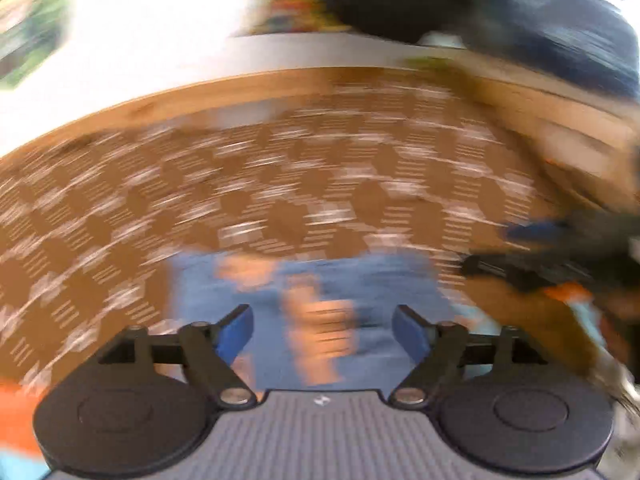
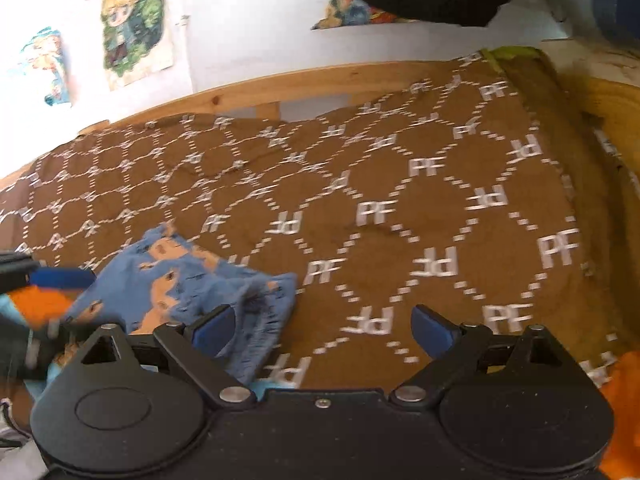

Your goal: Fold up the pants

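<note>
The small blue pants with orange-tan animal prints (image 2: 188, 284) are lying crumpled on the brown bedspread with the white PF diamond pattern (image 2: 400, 200), which covers a bed with a light wooden frame (image 2: 240, 92) against a white wall with cartoon posters (image 2: 132, 24). The right hand-held gripper (image 2: 322, 330) has its blue-padded fingers spread wide with nothing between them, its left pad just over the edge of the pants. The left hand-held gripper (image 1: 322, 330) is also spread wide and empty right above the pants (image 1: 320, 300), though that view is super blurry.
</note>
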The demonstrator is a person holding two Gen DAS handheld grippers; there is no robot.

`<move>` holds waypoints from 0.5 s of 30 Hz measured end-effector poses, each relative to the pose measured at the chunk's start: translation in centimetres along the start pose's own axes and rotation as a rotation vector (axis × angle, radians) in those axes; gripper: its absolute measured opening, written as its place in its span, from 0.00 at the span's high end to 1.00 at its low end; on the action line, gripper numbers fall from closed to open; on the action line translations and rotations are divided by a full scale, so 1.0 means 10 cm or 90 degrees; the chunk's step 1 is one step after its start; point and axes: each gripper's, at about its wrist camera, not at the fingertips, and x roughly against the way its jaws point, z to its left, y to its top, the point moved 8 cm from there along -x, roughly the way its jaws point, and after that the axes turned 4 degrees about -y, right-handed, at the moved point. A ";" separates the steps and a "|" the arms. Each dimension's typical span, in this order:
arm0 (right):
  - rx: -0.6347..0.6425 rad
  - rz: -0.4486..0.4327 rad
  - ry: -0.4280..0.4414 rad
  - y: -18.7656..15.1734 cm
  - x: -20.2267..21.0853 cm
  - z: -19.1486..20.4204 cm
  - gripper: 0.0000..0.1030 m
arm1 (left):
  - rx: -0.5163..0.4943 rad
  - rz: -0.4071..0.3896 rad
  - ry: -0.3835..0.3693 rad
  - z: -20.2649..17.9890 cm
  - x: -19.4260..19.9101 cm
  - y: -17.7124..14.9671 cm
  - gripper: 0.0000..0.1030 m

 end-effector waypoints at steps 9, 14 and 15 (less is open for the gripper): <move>0.141 0.068 -0.079 -0.26 -0.10 0.21 0.01 | 0.234 0.099 0.088 1.03 0.01 -0.73 0.06; 0.125 0.042 -0.125 -0.18 0.00 -0.02 0.01 | 0.231 0.099 0.090 1.10 0.07 -0.66 0.04; 0.097 0.021 -0.113 -0.11 0.05 -0.02 0.01 | 0.229 0.095 0.092 1.09 0.09 -0.61 0.04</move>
